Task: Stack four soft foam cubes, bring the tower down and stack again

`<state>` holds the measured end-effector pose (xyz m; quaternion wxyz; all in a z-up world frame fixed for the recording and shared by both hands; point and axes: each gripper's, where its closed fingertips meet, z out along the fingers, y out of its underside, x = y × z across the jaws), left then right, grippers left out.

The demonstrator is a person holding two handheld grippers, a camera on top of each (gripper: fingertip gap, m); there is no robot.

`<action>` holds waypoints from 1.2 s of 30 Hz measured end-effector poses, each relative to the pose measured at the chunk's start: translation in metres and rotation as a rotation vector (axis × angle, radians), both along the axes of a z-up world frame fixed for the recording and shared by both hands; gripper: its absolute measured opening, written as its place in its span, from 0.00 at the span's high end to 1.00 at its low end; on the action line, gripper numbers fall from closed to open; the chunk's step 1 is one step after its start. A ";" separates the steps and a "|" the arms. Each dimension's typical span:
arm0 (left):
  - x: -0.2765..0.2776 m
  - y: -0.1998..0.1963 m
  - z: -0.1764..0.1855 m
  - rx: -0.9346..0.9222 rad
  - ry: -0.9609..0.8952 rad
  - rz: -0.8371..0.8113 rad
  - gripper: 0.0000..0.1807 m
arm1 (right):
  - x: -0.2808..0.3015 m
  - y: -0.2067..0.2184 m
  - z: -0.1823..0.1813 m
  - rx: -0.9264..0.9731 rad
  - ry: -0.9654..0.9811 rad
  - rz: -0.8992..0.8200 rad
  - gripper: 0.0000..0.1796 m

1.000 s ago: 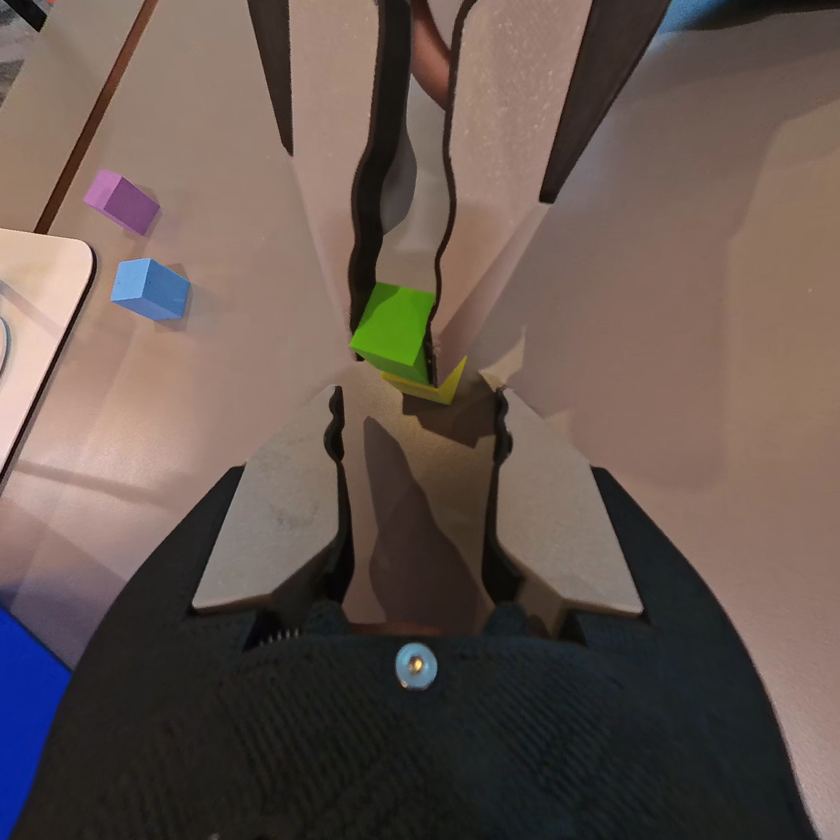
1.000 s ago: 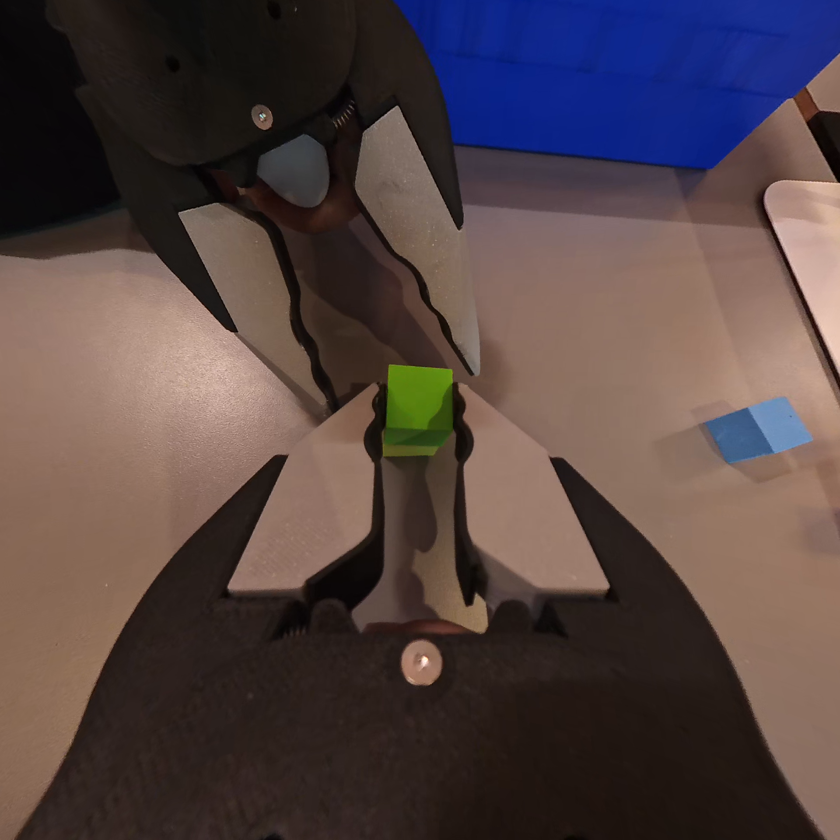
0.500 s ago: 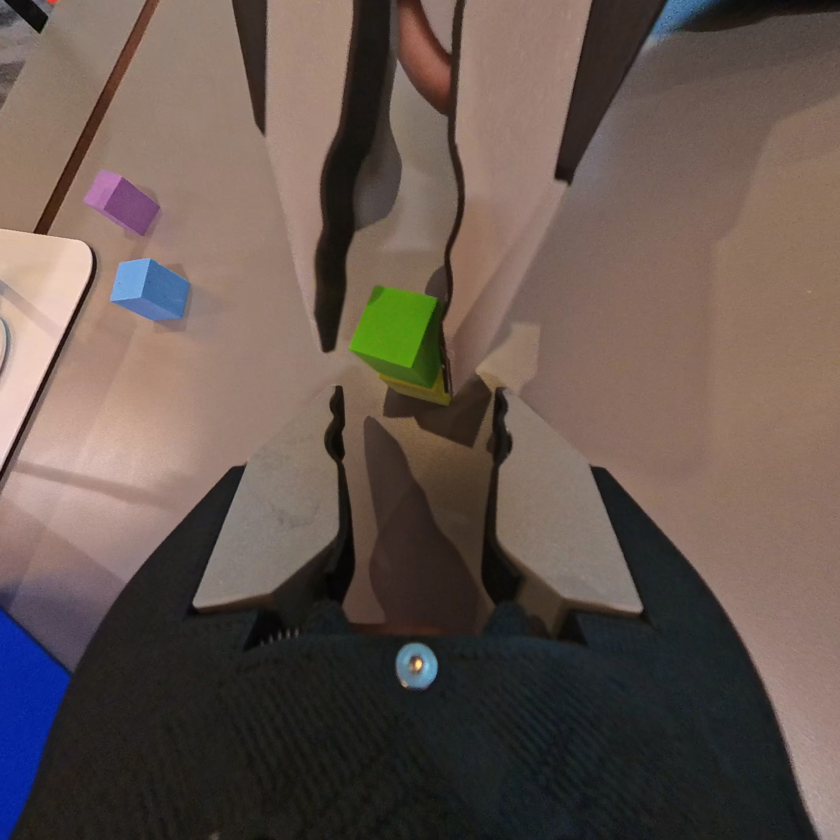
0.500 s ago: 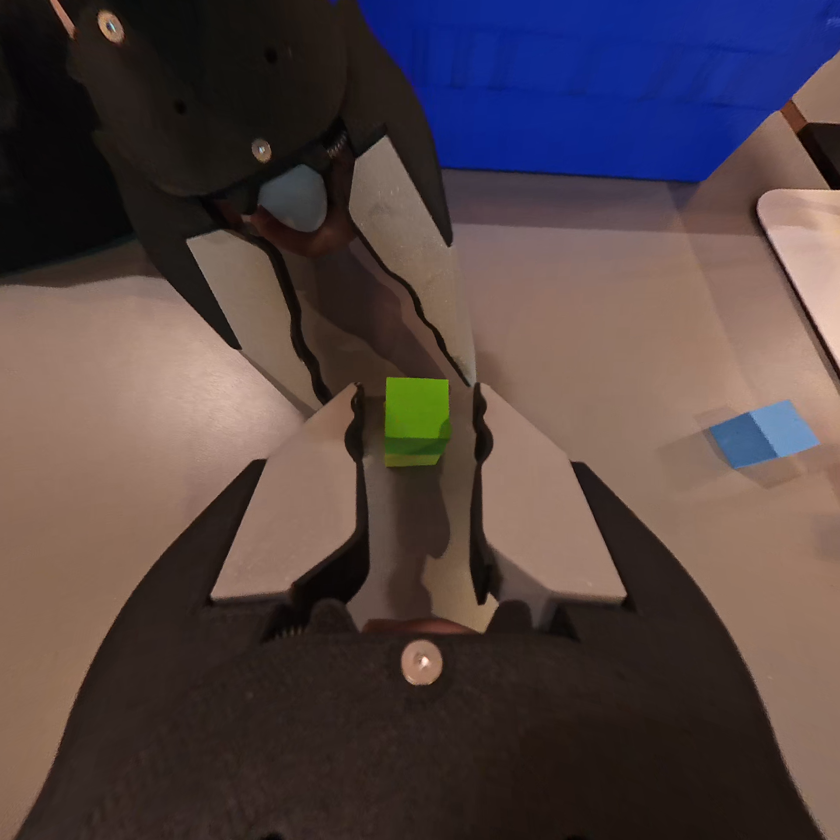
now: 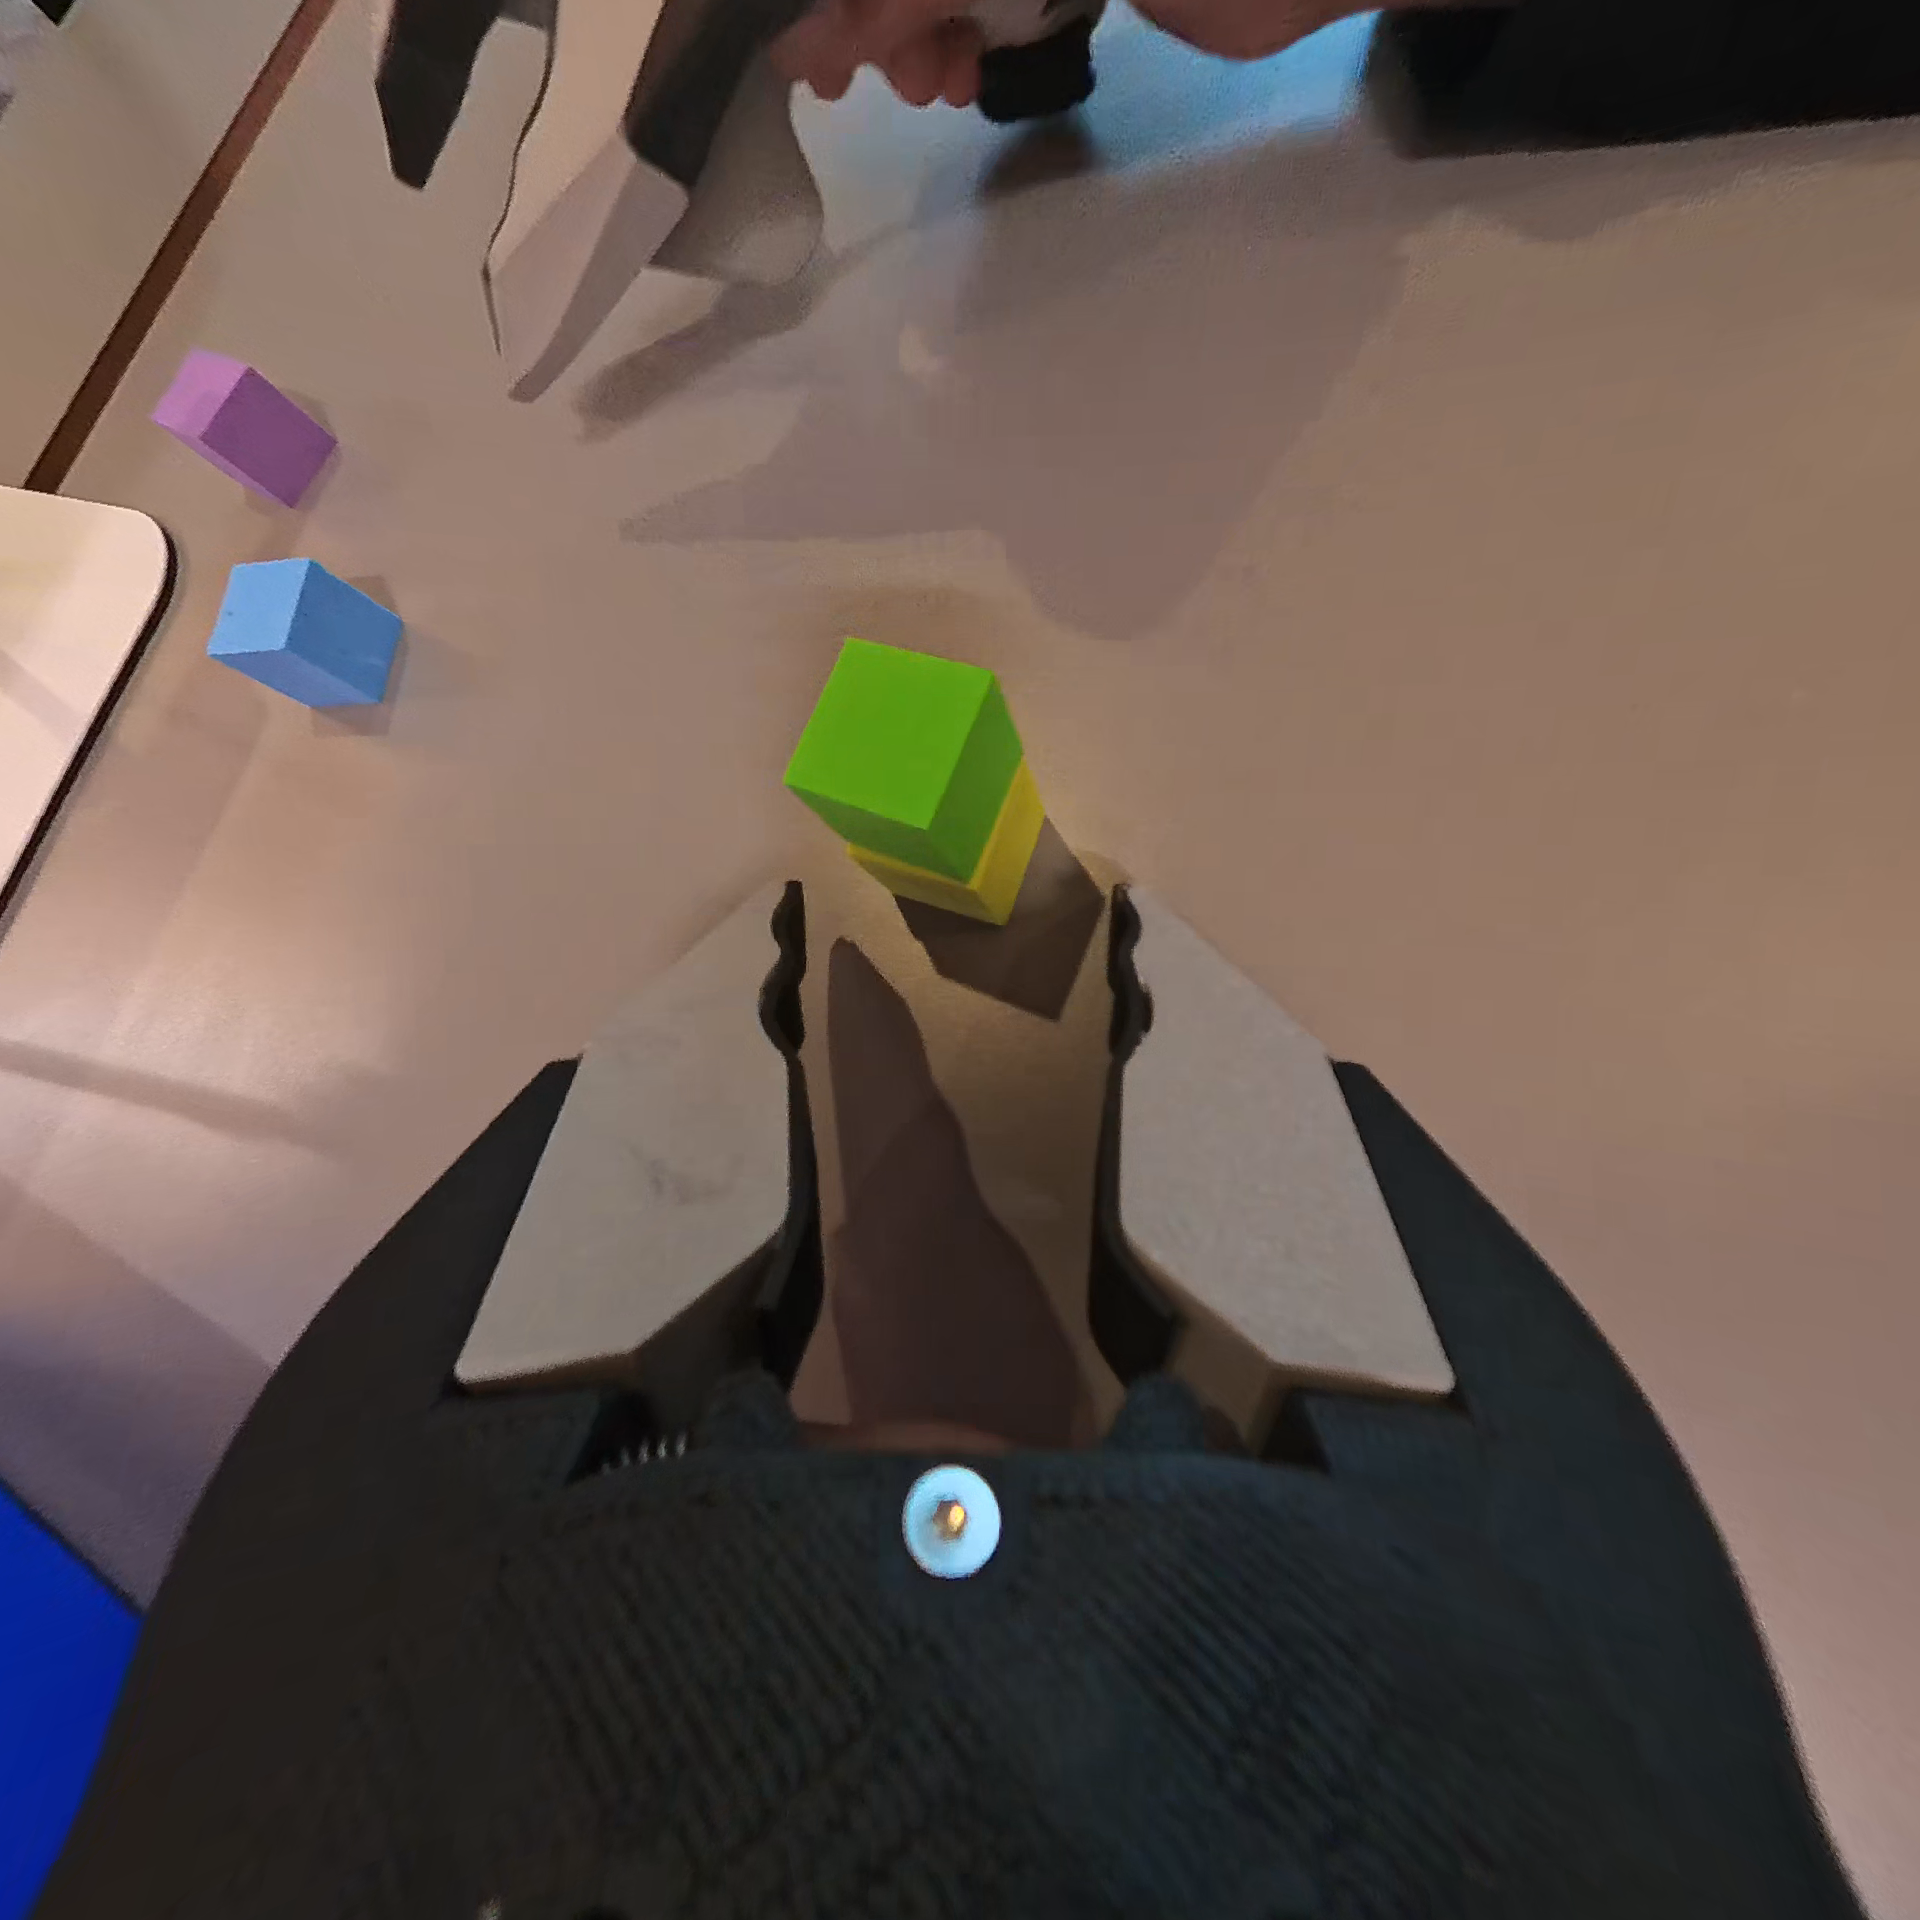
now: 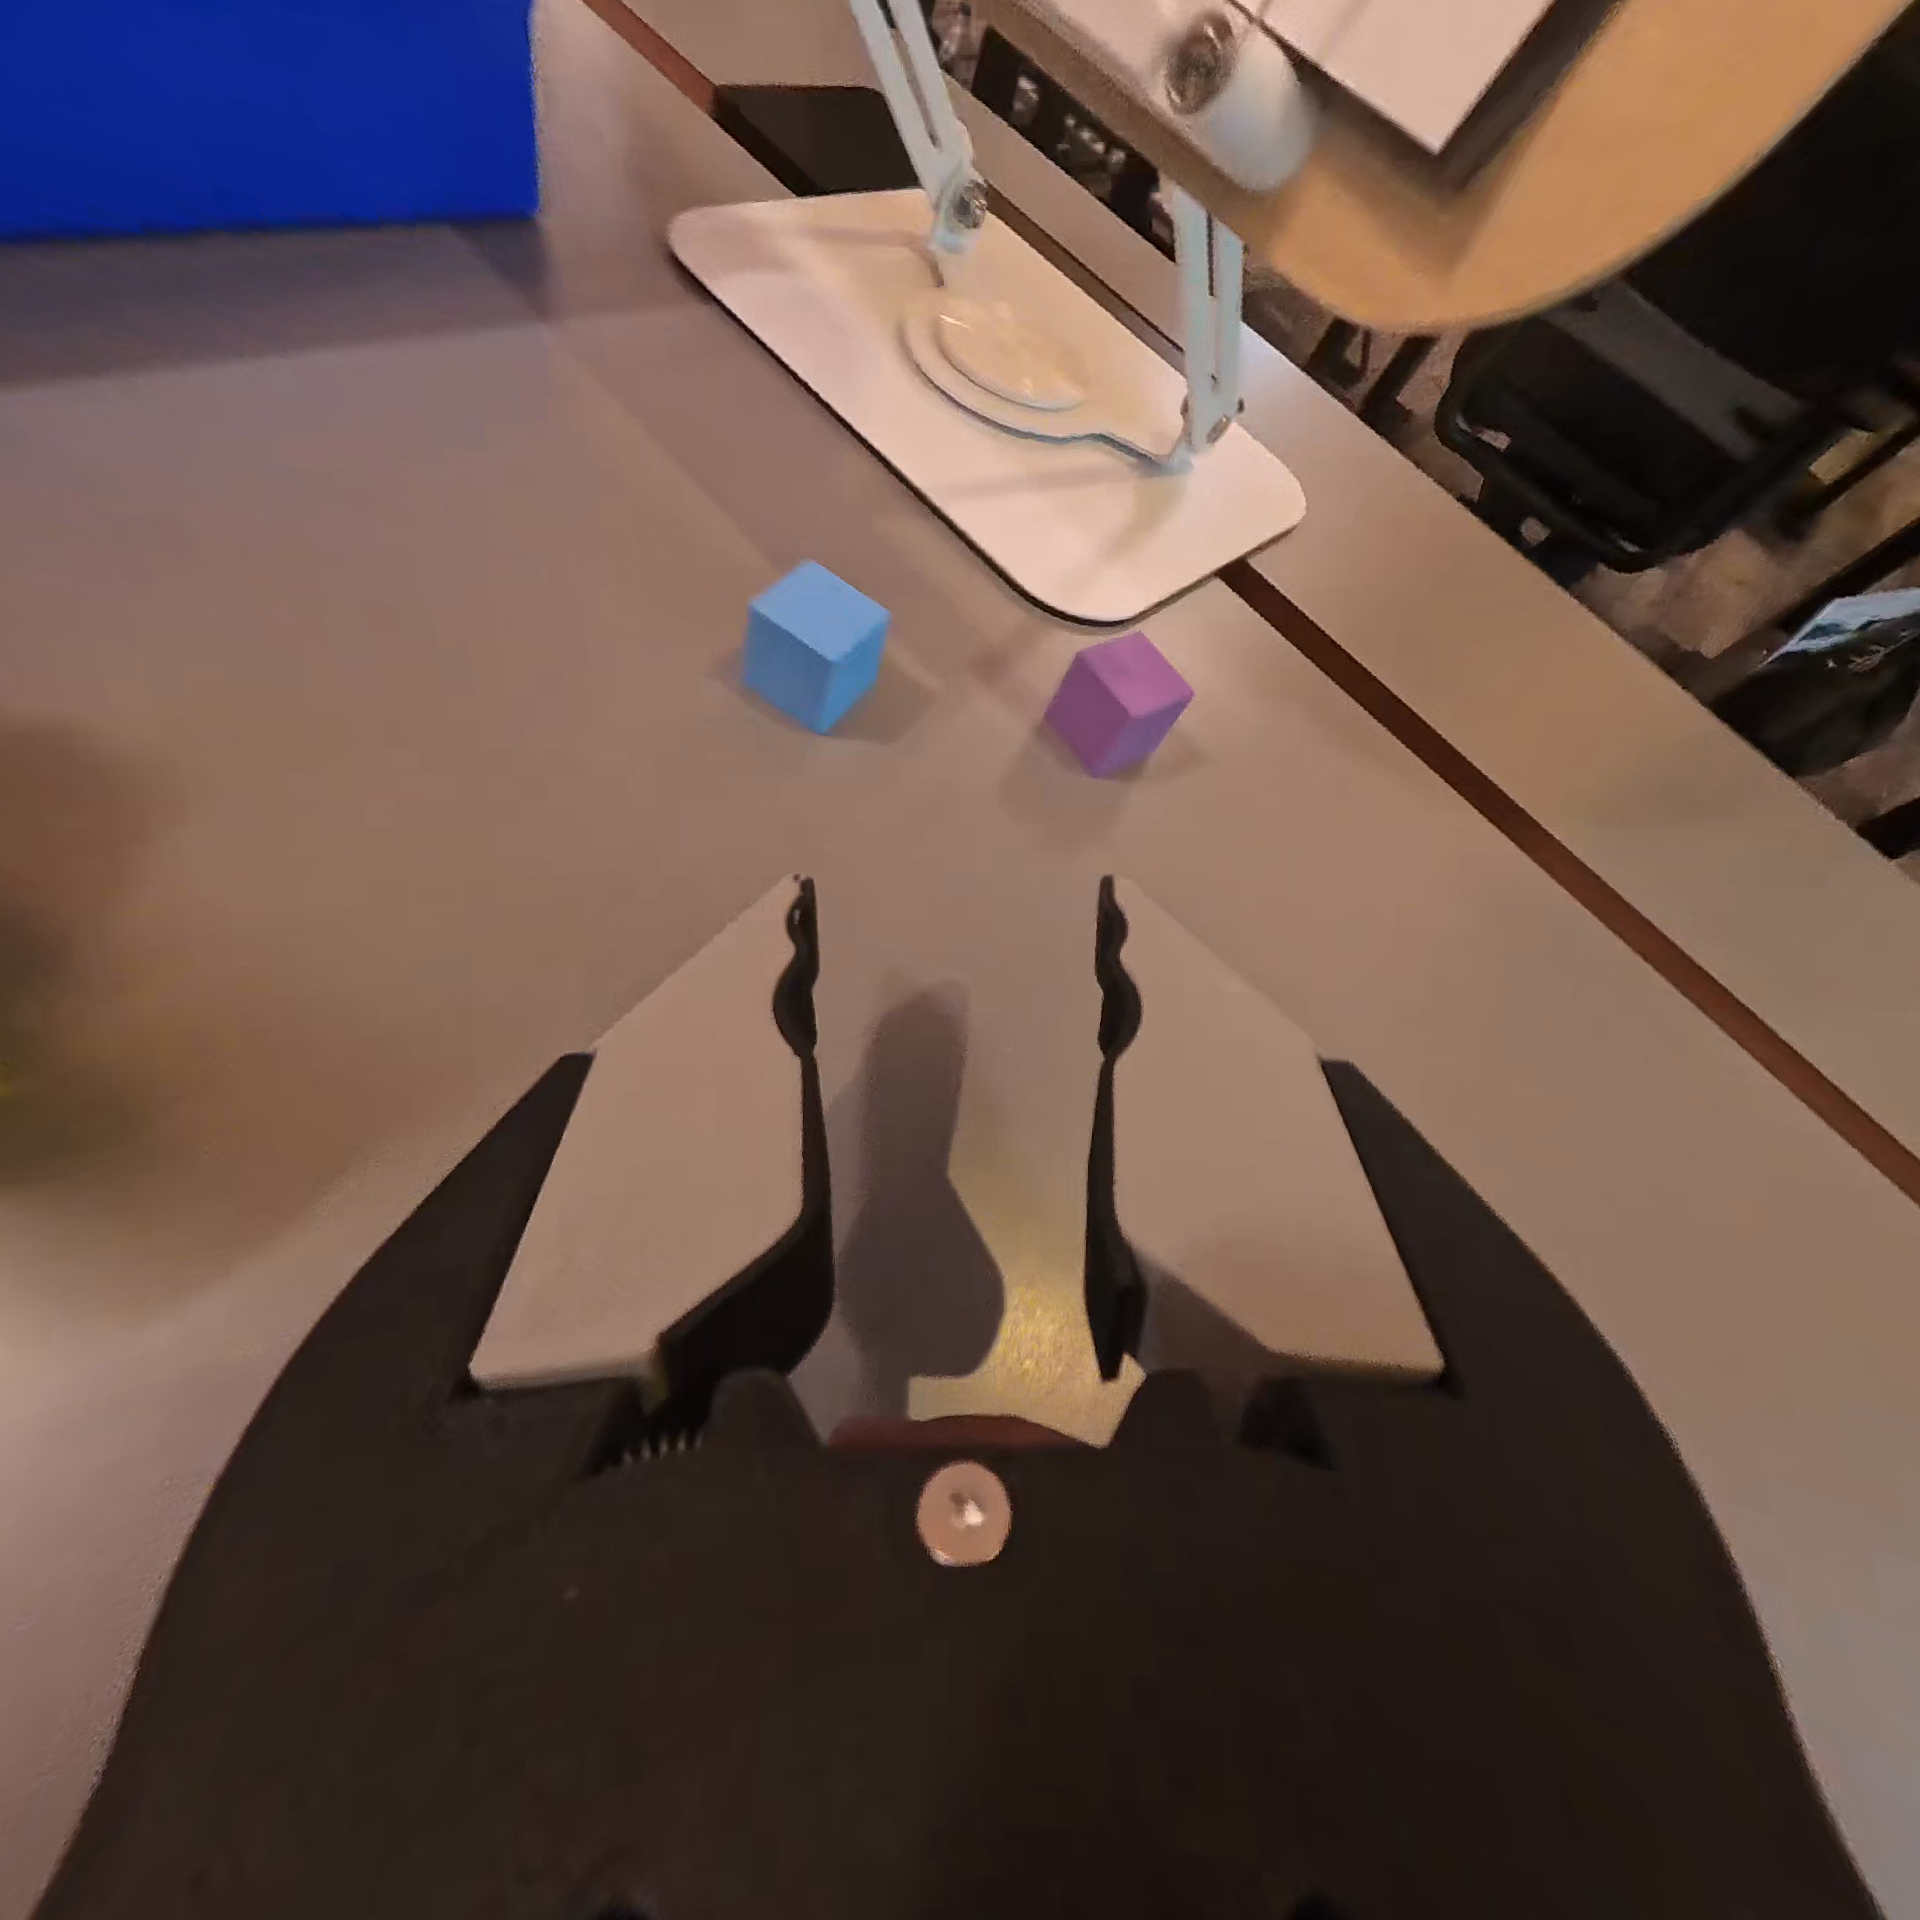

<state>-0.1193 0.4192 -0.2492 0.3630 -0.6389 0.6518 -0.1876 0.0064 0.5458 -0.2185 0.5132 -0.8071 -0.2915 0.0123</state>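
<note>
Green foam cube (image 5: 902,746) stacked on yellow foam cube (image 5: 987,871), just beyond the spread, empty left gripper (image 5: 951,902). Right gripper (image 6: 954,896), spread and empty, faces the blue foam cube (image 6: 816,642) at 11 o'clock, the purple foam cube (image 6: 1117,701) at 1 o'clock, with the white lamp base (image 6: 1091,540) behind them on the grey table (image 6: 364,727).

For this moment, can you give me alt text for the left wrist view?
A green cube sits stacked on a yellow cube on the table, just beyond the open, empty left gripper. A blue cube and a purple cube lie apart at left; the right gripper hangs at the top.
</note>
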 end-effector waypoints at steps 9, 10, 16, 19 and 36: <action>-0.006 0.004 0.000 0.008 -0.008 0.038 0.67 | 0.008 0.064 -0.019 -0.074 -0.077 0.135 0.69; -0.007 0.005 0.000 0.008 -0.005 0.042 0.67 | 0.009 0.071 -0.021 -0.085 -0.082 0.154 0.69; -0.011 0.007 0.001 0.037 0.026 0.051 0.68 | 0.001 0.098 -0.019 -0.145 0.012 0.309 0.73; -0.013 0.007 0.002 0.056 0.035 0.055 0.68 | -0.004 0.102 -0.027 -0.206 -0.005 0.372 0.73; -0.010 0.007 0.001 0.052 -0.030 0.054 0.70 | -0.033 -0.032 0.032 -0.104 0.437 0.509 0.86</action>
